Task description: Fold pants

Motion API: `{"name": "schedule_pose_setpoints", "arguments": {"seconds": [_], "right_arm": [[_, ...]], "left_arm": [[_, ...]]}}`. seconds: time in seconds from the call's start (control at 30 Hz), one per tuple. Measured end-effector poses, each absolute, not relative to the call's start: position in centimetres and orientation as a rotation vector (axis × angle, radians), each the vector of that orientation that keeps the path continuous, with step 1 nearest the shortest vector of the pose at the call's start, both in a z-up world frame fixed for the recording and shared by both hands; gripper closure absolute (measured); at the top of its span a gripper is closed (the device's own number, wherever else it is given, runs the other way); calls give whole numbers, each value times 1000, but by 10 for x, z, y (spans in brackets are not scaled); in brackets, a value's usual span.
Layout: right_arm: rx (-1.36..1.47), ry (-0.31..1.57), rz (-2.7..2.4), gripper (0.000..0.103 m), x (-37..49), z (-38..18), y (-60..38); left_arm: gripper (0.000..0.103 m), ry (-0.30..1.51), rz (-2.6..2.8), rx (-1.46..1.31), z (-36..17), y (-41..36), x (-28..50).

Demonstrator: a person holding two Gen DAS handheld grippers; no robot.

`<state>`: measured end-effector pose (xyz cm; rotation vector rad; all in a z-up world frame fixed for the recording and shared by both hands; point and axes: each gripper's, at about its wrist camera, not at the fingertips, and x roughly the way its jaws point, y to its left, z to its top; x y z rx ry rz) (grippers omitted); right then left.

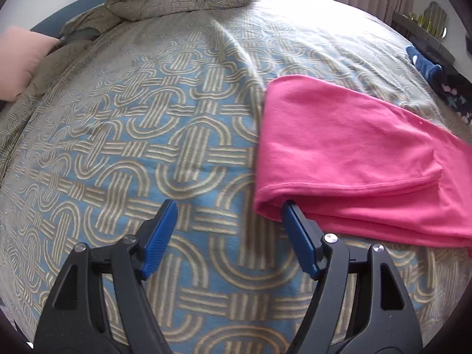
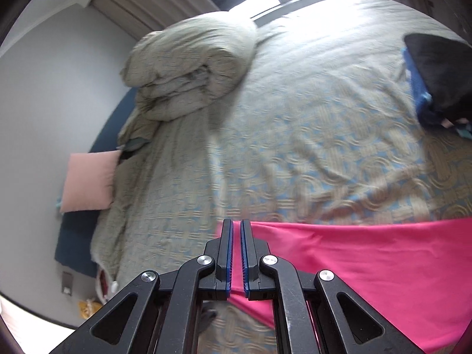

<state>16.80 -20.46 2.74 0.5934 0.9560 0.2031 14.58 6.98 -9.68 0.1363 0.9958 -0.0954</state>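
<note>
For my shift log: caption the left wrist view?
Open left gripper beside folded pink pants on patterned bedspread.

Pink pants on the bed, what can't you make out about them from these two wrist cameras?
- Pink pants, left wrist view: right end cut off by the frame.
- Left gripper: tip of one of its fingers hidden in a fold.
- Right gripper, right wrist view: the fingers are nearly closed, and motion blur hides whether cloth is pinched.

Patterned bedspread, rolled duvet, pink pillow, dark clothes pile.
</note>
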Motion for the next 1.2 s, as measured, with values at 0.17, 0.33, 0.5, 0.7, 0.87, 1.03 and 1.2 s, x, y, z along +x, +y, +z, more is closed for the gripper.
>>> {"name": "schedule_pose_setpoints", "arguments": {"seconds": [0.17, 0.33, 0.5, 0.7, 0.87, 1.03, 1.2], "right_arm": [[624, 1109, 190, 83, 167, -31, -226], [723, 1230, 197, 67, 168, -95, -240], [819, 1223, 259, 60, 180, -125, -244], [796, 1210, 359, 48, 200, -120, -217], [738, 1244, 308, 96, 207, -116, -193], [737, 1118, 337, 96, 189, -60, -187], [677, 983, 324, 96, 158, -5, -198]], "left_arm": [[29, 1005, -107, 169, -100, 62, 148], [29, 1030, -114, 125, -105, 66, 153], [29, 1048, -126, 73, -107, 73, 160], [29, 1055, -143, 35, -111, 79, 164], [29, 1045, -148, 53, -109, 78, 162], [29, 1033, -143, 79, -107, 74, 161], [29, 999, -189, 112, -98, 60, 152]]}}
